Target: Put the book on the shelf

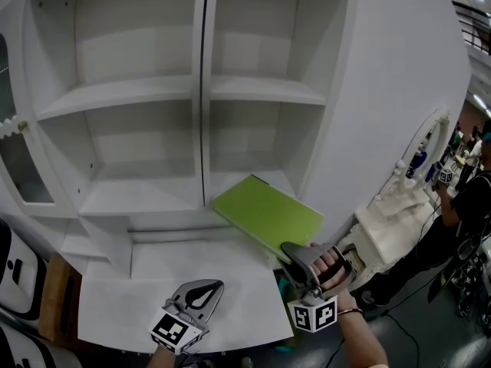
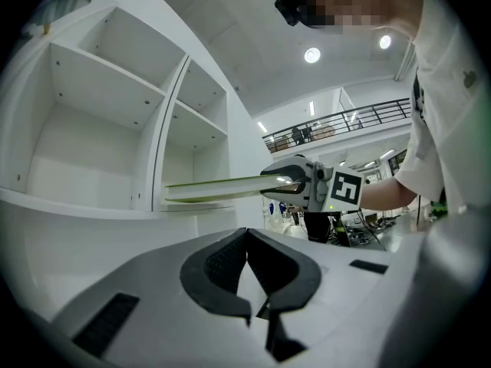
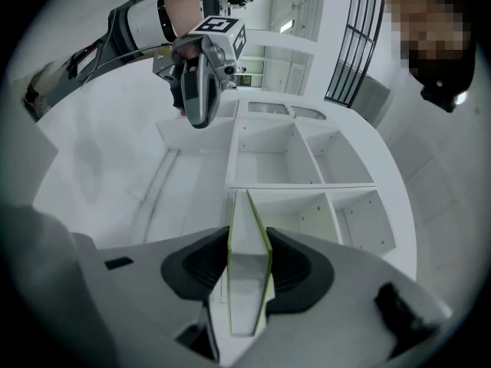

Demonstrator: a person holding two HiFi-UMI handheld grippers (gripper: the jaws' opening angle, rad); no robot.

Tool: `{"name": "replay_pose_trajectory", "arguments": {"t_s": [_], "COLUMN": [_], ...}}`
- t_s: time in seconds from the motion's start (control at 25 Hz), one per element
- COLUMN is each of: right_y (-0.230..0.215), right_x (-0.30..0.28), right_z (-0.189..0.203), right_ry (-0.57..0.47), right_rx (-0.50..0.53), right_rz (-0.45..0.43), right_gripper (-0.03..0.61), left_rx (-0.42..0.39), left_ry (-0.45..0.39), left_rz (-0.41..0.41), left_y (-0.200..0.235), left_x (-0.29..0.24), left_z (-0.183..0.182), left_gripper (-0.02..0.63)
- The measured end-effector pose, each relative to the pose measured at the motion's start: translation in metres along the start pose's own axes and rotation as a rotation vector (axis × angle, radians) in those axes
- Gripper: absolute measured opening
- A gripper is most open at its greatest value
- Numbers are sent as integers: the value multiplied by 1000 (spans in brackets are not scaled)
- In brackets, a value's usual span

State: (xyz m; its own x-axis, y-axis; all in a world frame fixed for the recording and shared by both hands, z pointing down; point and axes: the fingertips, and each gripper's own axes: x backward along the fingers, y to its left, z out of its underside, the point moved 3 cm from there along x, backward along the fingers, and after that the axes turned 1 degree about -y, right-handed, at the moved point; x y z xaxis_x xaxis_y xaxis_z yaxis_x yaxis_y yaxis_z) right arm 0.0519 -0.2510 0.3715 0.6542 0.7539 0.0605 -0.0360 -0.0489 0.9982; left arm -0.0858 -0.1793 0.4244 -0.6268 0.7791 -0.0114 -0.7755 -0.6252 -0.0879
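A flat green book (image 1: pixel 266 216) is held level by one near corner in my right gripper (image 1: pixel 290 253), which is shut on it. Its far corner reaches the front edge of the lower right compartment of the white shelf unit (image 1: pixel 201 90). In the right gripper view the book (image 3: pixel 247 282) stands edge-on between the dark pads (image 3: pixel 201 265), with the empty compartments ahead. My left gripper (image 1: pixel 205 288) hangs shut and empty over the white ledge, left of the book. From the left gripper view the book (image 2: pixel 215 191) shows as a thin green slab to the right, clamped by the right gripper (image 2: pixel 285 181).
A white ledge (image 1: pixel 153 274) juts out under the shelves. An open cabinet door (image 1: pixel 15 159) stands at the far left. White ornate furniture (image 1: pixel 403 198) and a standing person (image 1: pixel 464 205) are at the right. All shelf compartments hold nothing.
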Motion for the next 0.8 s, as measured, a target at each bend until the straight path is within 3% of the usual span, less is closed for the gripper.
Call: {"name": "replay_pose_trajectory", "arguments": {"t_s": [0.8], "right_y": [11], "right_x": [-74], "right_z": [20], "right_ry": [88], "right_rx": [10], "right_rz": [-28], "right_gripper": [150], "left_rx": [10], "left_ry": [26], "left_rz": [37], "left_y": [25], "left_x": [-1], "left_z": [13], "left_gripper": [9]}}
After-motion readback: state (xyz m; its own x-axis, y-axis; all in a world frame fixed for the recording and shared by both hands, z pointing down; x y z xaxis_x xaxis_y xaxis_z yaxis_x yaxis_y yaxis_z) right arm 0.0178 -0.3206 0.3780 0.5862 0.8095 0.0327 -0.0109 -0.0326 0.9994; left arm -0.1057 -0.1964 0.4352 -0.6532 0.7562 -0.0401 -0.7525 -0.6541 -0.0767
